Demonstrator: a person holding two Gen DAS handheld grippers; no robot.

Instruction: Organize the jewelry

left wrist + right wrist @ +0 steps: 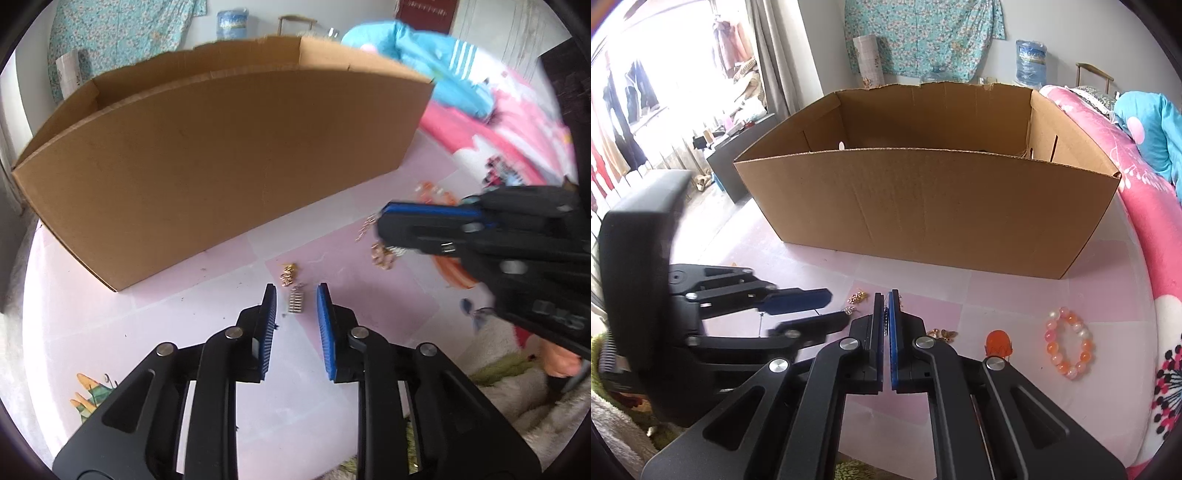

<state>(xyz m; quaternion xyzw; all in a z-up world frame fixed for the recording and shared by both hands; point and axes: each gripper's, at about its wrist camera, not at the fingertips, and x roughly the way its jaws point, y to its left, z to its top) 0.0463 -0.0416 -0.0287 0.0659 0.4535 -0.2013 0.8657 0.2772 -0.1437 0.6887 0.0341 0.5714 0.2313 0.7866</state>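
My left gripper (296, 288) stands open just above a pink mat (184, 332). A small silver coiled piece (295, 304) lies on the mat between its fingertips, untouched. A small gold piece (288, 275) lies just beyond it. My right gripper (886, 294) is shut, and a thin gold chain (382, 254) hangs blurred at its tip (382, 225). In the right wrist view the left gripper (840, 306) sits at the left, close beside the right one. A pink, orange and white bead bracelet (1068, 341) lies on the mat to the right.
A large open cardboard box (923, 206) stands on the mat right behind the jewelry. An orange translucent piece (999, 343) and more gold bits (942, 334) lie by the right fingers. A pink floral blanket (1137, 192) borders the right side.
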